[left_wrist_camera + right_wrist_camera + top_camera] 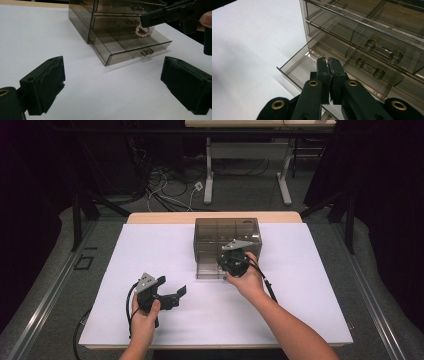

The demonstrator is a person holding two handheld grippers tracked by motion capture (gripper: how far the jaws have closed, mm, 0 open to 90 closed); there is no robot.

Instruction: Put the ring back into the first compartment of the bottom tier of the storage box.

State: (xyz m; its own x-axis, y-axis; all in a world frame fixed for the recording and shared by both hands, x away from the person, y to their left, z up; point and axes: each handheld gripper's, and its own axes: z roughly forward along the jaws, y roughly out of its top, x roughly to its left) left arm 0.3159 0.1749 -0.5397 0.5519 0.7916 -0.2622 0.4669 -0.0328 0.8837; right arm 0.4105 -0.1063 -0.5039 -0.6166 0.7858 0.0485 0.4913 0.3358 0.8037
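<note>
Bead bracelet (143,31) in rt claw (150,21) (pinched) over open drawer (130,48).

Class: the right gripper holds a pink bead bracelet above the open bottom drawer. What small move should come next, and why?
Probably lower the right gripper a little, then open it: the bracelet hangs from its shut jaws over the open bottom drawer, not yet resting inside.

One smoky drawer cabinet (227,240) is sitting on the counter (150,250), showing three drawers and one pink bead bracelet (142,31).
</note>
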